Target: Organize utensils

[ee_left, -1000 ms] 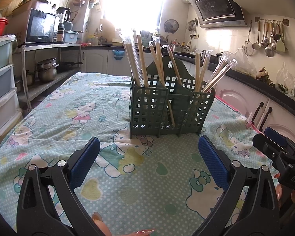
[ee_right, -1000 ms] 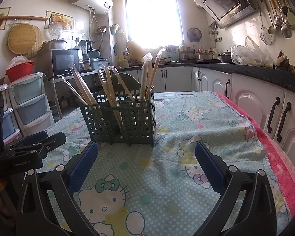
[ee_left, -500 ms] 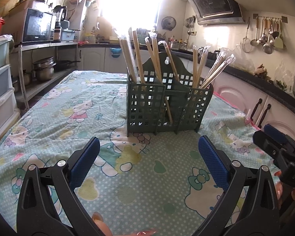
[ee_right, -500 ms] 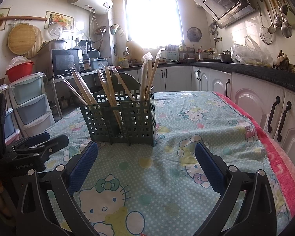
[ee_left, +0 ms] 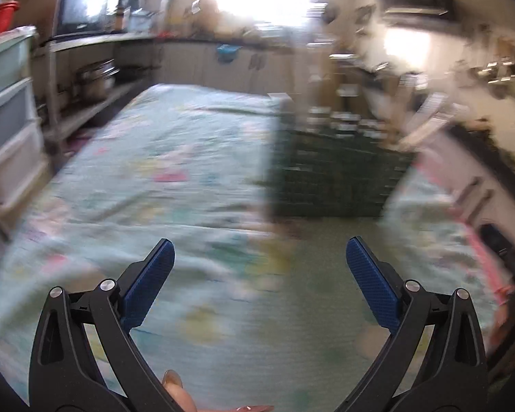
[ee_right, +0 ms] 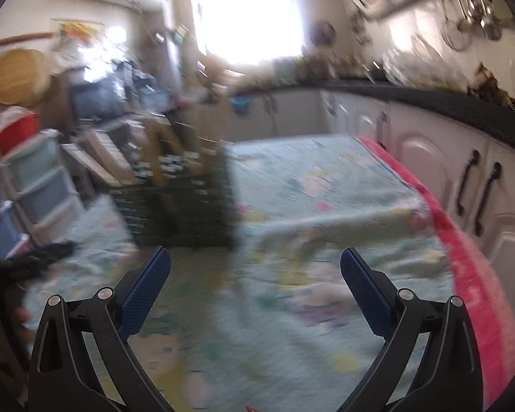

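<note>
Utensils, which look like wrapped chopsticks, stand in a dark green slotted caddy on the tabletop, which wears a pale cartoon-print cloth. Both views are heavily blurred, so the compartments cannot be told apart. In the left wrist view the caddy sits far and right of centre; in the right wrist view it sits far and left. The left claw is spread wide and empty, and so is the right claw. No loose utensil shows on the cloth, so the sorting looks largely finished.
</note>
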